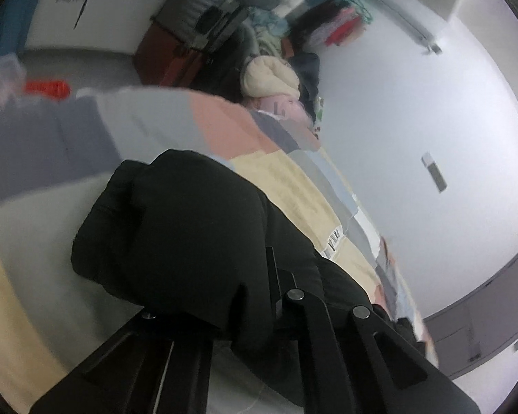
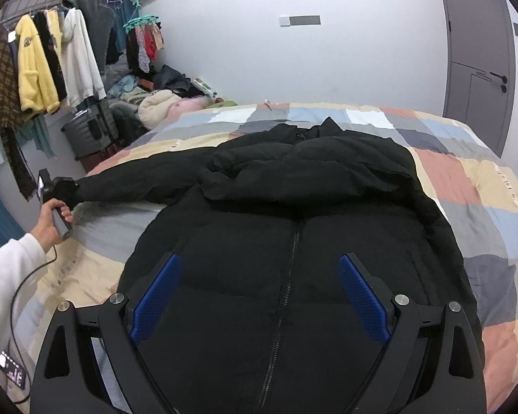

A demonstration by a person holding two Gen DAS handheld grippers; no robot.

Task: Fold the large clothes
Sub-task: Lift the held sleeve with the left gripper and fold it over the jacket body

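Observation:
A large black puffer jacket (image 2: 293, 214) lies face up on the bed, zipper toward me, hood at the far end. Its left sleeve (image 2: 138, 181) stretches out to the bed's left edge. My left gripper (image 2: 60, 186) is shut on the sleeve's cuff, which fills the left wrist view (image 1: 176, 227) and hides the fingertips. My right gripper (image 2: 259, 276) is open, its blue pads (image 2: 362, 296) spread wide just above the jacket's lower front, holding nothing.
The bed has a patchwork cover (image 2: 466, 186) of grey, pink, yellow and blue. A clothes rack (image 2: 45, 65) with hanging garments, a grey suitcase (image 2: 86, 131) and a clothes pile (image 2: 155, 100) stand left. A grey door (image 2: 476, 51) is at the right.

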